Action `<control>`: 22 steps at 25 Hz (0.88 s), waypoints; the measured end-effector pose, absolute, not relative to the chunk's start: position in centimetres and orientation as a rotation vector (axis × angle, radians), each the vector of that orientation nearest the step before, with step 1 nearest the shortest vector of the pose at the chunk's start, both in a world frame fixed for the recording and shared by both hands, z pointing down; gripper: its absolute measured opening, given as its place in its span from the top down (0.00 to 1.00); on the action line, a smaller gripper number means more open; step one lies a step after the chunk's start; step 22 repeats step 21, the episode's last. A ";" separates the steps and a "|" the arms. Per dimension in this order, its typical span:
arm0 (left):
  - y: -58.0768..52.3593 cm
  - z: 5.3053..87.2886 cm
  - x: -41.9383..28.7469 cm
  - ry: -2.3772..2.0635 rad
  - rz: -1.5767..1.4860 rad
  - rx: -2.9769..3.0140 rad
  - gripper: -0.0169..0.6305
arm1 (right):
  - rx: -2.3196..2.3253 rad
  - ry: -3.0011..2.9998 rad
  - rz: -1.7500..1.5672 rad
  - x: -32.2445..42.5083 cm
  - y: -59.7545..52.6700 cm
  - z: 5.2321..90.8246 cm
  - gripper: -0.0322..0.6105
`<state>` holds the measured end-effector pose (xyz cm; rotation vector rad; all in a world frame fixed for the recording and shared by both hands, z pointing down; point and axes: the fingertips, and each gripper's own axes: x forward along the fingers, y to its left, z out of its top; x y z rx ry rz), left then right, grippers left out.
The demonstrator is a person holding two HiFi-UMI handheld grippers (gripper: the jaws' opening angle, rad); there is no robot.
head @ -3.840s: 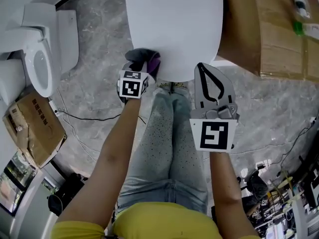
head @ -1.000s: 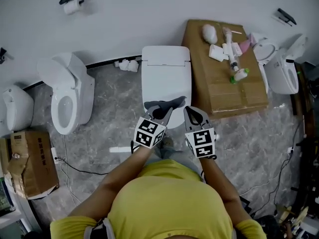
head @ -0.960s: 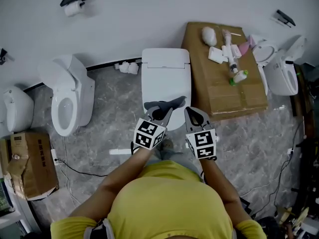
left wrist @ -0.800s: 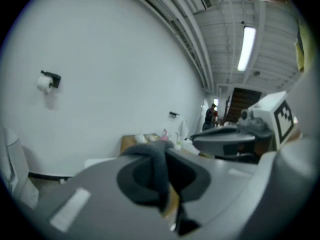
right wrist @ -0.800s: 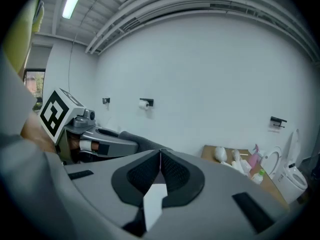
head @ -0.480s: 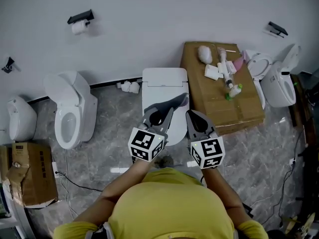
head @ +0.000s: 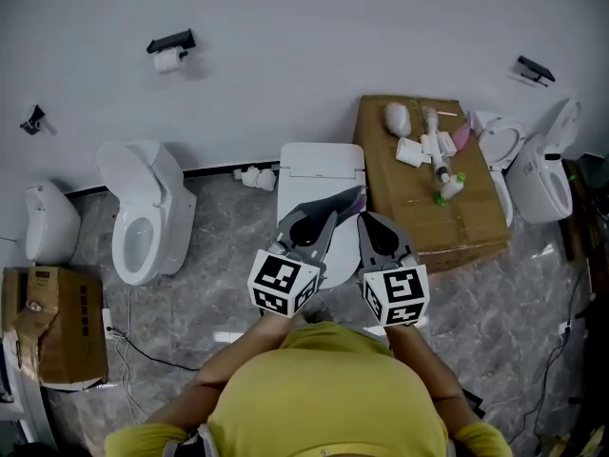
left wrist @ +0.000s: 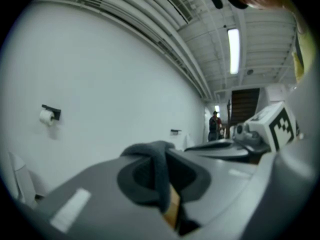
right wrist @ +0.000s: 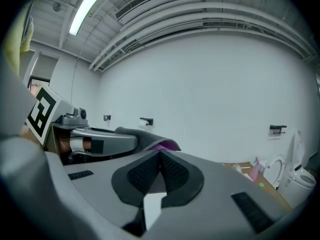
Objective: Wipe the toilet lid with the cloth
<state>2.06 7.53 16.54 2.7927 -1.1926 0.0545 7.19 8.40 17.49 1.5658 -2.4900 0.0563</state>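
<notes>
The white toilet [head: 319,171] stands with its lid down, below and ahead of both grippers in the head view. My left gripper [head: 326,217] is shut on a grey cloth [head: 335,201]. In the left gripper view the cloth [left wrist: 156,166] is folded over between the jaws of the left gripper [left wrist: 167,189]. A purple side of the cloth [right wrist: 168,145] shows in the right gripper view. My right gripper [head: 373,221] hangs beside the left one, shut and holding nothing, with the pads of the right gripper [right wrist: 160,160] pressed together. Both point level at the white wall, off the lid.
A second toilet [head: 143,219] with its seat up stands to the left, and a urinal [head: 46,232] beyond it. A cardboard box [head: 419,208] with bottles on top is right of the toilet. More toilets [head: 538,174] are at far right. A cable [head: 157,327] lies on the floor.
Earlier the person bent low with the cloth at the lid's front edge. Over the last second both grippers rose further from the lid, the cloth still in the left one.
</notes>
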 end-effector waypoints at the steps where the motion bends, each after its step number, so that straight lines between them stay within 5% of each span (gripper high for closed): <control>1: 7.7 16.7 2.3 -1.194 0.058 2.791 0.95 | 1.564 -2.492 0.047 7.4 8.5 17.5 0.92; 22: 7.0 17.3 4.3 -1.211 0.104 2.800 0.95 | 1.547 -2.474 0.014 9.6 8.1 18.2 0.92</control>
